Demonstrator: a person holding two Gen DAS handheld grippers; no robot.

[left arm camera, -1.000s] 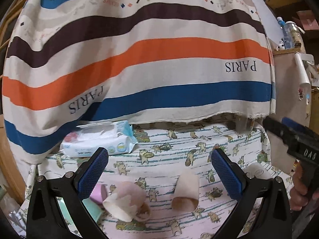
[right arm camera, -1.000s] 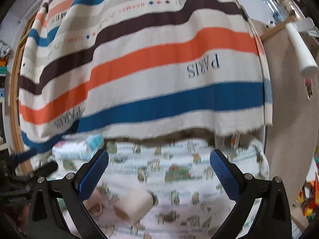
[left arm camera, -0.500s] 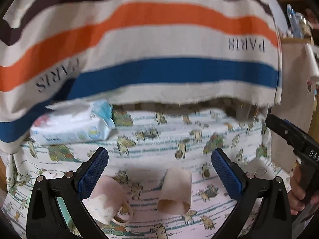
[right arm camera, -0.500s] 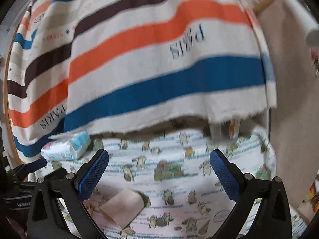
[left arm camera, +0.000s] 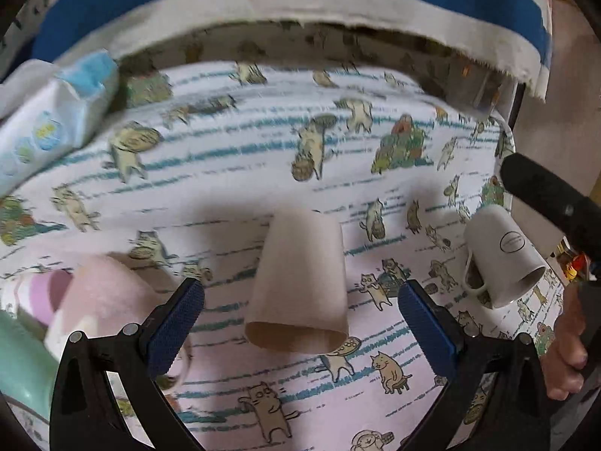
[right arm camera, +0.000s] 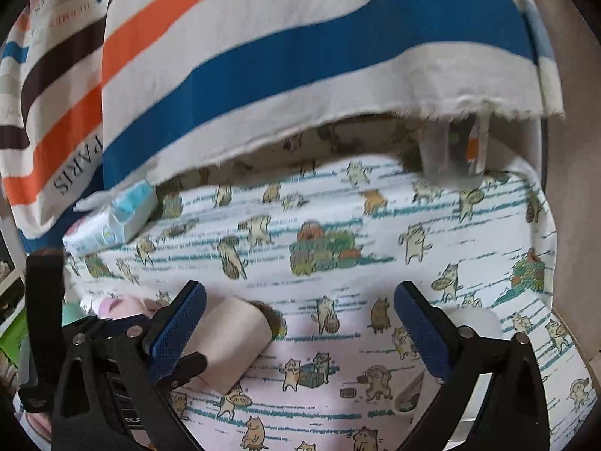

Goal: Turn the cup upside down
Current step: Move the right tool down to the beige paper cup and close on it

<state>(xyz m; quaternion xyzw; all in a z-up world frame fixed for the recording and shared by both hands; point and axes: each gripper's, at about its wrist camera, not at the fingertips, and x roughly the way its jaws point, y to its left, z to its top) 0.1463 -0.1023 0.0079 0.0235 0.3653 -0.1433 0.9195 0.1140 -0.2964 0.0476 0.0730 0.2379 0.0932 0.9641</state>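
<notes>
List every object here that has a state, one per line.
Beige cup: on its side, open end toward camera.
White mug: on its side, not held.
Pink cup: blurred, apparently tipped over.
Wipes pack: lying flat.
Left gripper: open.
Right gripper: open.

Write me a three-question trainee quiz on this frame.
1. True or false: the left tool is shut on the beige paper cup.
2. How does the beige paper cup lie on the cat-print cloth? A upright, B on its side, C stacked in another cup.
3. Fill in: right of it lies a white ____ with a handle.

Key: 1 false, both tools, the right tool included, are open; 2 B; 3 mug.
</notes>
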